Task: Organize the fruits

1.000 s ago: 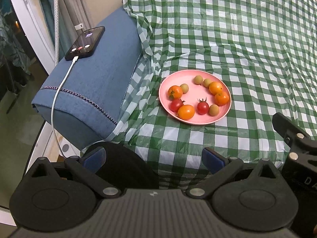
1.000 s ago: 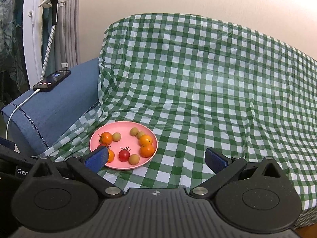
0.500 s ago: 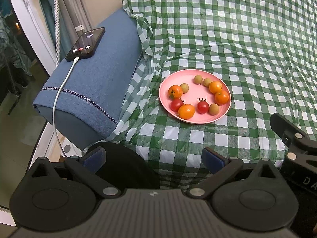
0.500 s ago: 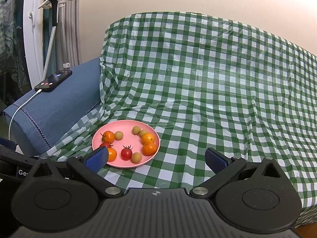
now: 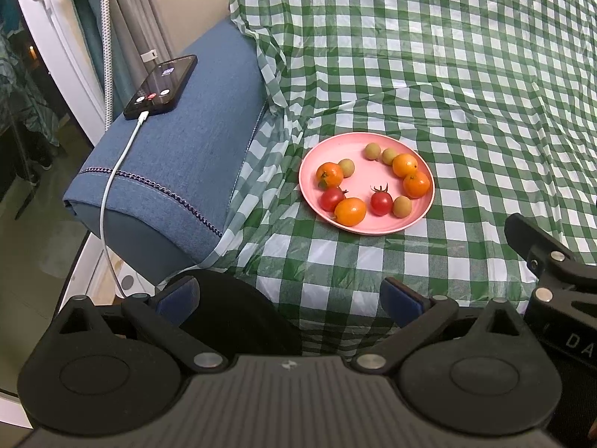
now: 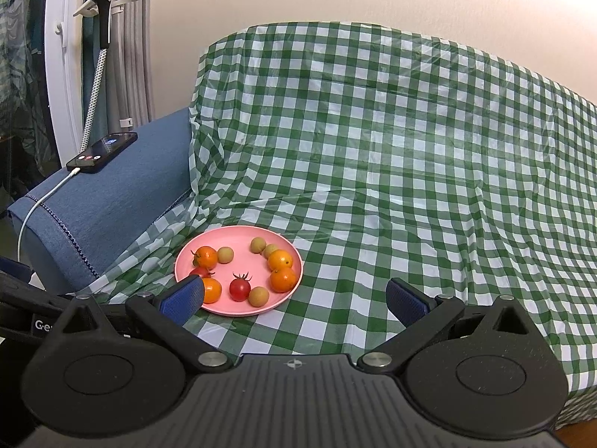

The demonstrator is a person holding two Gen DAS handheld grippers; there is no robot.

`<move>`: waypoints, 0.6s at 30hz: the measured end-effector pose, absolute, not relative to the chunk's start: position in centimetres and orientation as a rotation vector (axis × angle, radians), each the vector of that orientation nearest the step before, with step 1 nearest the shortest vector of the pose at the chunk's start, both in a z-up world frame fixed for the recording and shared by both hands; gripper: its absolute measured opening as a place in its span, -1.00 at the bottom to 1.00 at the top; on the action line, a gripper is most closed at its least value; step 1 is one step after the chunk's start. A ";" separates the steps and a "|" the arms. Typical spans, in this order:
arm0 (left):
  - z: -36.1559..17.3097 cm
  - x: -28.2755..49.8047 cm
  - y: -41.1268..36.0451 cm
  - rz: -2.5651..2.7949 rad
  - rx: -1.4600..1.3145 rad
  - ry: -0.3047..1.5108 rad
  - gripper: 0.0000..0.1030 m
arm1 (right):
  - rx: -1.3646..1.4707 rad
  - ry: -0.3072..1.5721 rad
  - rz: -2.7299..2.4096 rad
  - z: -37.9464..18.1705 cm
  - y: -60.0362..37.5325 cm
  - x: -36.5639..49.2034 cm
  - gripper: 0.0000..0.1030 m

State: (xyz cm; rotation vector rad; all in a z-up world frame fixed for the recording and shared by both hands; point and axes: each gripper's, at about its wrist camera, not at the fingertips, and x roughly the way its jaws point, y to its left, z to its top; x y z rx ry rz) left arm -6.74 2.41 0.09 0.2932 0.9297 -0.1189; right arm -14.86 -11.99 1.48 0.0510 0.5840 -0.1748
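While both the left gripper [image 5: 289, 296] and the right gripper [image 6: 294, 295] have drifted a little nearer over the last second, jaws spread and empty, the fruits all lie on the pink plate [image 5: 358, 183] on the checked-cloth sofa, so no sorting shows.

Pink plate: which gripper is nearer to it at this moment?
Right. The right gripper has one fingertip overlapping the near rim of the pink plate in its view. The left gripper hangs back past the cloth's front edge, plate well ahead. Both are open and empty.
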 end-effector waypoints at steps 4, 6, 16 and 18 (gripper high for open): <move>0.1 -6.7 2.4 -0.119 0.295 0.928 1.00 | 0.051 0.584 -0.175 1.5 -11.9 -14.8 0.99; 0.2 -6.7 2.4 -0.116 0.295 0.928 1.00 | 0.052 0.585 -0.175 1.5 -11.9 -14.8 0.99; 0.3 -6.7 2.5 -0.116 0.296 0.926 1.00 | 0.047 0.579 -0.173 1.6 -12.0 -14.8 0.99; 0.6 -6.5 2.5 -0.109 0.297 0.919 1.00 | 0.037 0.567 -0.162 1.8 -11.9 -14.6 0.99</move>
